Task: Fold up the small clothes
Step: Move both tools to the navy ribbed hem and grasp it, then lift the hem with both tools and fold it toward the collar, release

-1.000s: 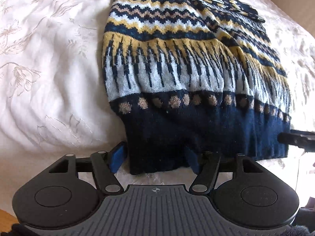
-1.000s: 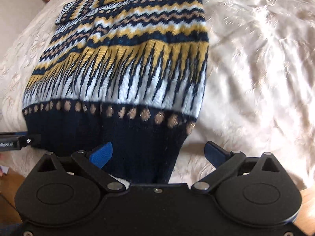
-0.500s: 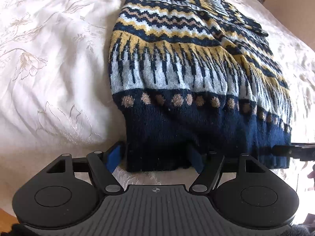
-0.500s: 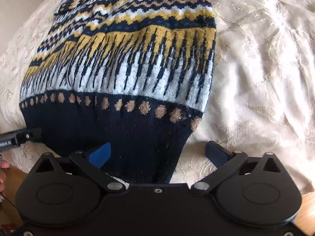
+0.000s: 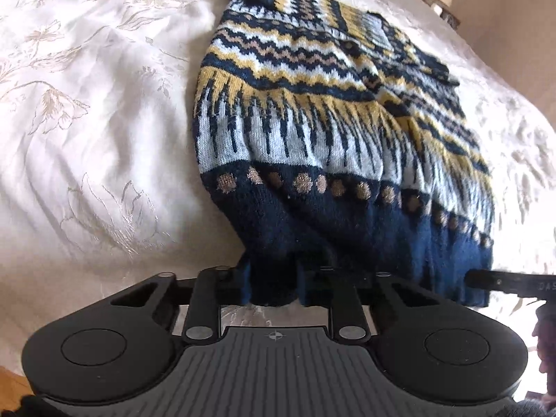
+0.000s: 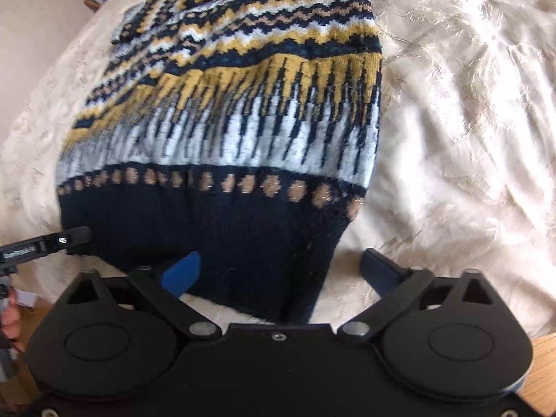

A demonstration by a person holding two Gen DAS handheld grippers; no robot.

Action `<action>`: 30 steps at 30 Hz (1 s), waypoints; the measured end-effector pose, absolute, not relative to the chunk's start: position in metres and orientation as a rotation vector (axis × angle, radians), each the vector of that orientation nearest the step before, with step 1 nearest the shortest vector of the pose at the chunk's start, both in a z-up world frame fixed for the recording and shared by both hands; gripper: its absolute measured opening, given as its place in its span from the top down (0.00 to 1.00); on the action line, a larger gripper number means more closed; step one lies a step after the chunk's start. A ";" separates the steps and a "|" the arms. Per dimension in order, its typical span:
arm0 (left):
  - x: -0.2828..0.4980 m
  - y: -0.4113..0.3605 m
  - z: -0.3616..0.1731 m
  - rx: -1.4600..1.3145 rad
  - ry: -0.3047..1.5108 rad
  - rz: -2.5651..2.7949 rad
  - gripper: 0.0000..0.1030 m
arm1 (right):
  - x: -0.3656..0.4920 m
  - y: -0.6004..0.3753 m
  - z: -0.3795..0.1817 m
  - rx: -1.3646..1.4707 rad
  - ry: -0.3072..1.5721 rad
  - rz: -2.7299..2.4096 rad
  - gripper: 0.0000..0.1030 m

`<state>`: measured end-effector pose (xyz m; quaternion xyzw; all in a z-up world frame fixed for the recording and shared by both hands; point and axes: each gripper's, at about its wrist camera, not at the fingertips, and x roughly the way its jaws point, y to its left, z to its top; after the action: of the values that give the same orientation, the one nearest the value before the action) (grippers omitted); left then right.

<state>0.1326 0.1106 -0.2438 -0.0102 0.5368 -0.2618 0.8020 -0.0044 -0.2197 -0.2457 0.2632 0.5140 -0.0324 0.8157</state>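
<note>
Here's the patterned sweater (image 5: 312, 132) stretched out long on the cream bedspread (image 5: 87, 121), navy hem nearest the cameras, and the left gripper (image 5: 274, 286) has just clamped down: its jaws have been closing in this last instant and now pinch a bunched corner of that navy hem between them. Grip made on the left side!

Over on the right wrist view, the right gripper (image 6: 278, 271) stands wide, jaws just easing inward, and the other hem corner lies between the blue pads (image 6: 182, 272) but nothing presses on it yet. So it is released, with the cloth in the gap.

Where does that leave the fold? Early in this stage, by my reading. The sweater already looks narrowed, what seem to be its sleeves laid in over the body at the far end, though that part is small and warped by the lens, so I won't swear to it. What remains, I judge: the right side has to bite, then both corners carry the hem up toward the collar, perhaps once more after that.

Hard to see: the left pads themselves are buried in dark knit, so the depth of the bite is unclear. The collar end runs off the top of the right view. A hand (image 6: 10, 319) peeks in at the left edge there, mostly cut off, and the hem's underside is hidden
</note>
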 end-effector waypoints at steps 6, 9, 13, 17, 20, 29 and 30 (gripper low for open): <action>0.133 0.115 -0.241 -0.096 1.165 -0.541 0.81 | -0.014 -0.231 -0.237 0.684 1.086 -0.066 0.83; 0.140 0.116 -0.248 -0.126 1.215 -0.509 0.72 | -0.020 -0.234 -0.233 0.732 1.065 -0.072 0.84; 0.147 0.115 -0.256 -0.151 1.234 -0.503 0.69 | -0.024 -0.234 -0.228 0.744 1.066 -0.074 0.84; 0.147 0.114 -0.258 -0.176 1.227 -0.497 0.66 | -0.027 -0.236 -0.223 0.750 1.063 -0.074 0.84; 0.142 0.120 -0.254 -0.205 1.194 -0.506 0.80 | -0.028 -0.237 -0.220 0.752 1.059 -0.078 0.84; 0.132 0.134 -0.202 -0.257 1.027 -0.582 0.91 | -0.027 -0.243 -0.184 0.773 0.944 -0.060 0.85; 0.134 0.135 -0.195 -0.269 1.014 -0.585 0.91 | -0.026 -0.245 -0.179 0.774 0.925 -0.062 0.85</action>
<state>0.1335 0.1347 -0.1948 -0.1264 0.4772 -0.2753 0.8249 -0.0262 -0.2450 -0.1789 0.3638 0.4350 -0.0293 0.8231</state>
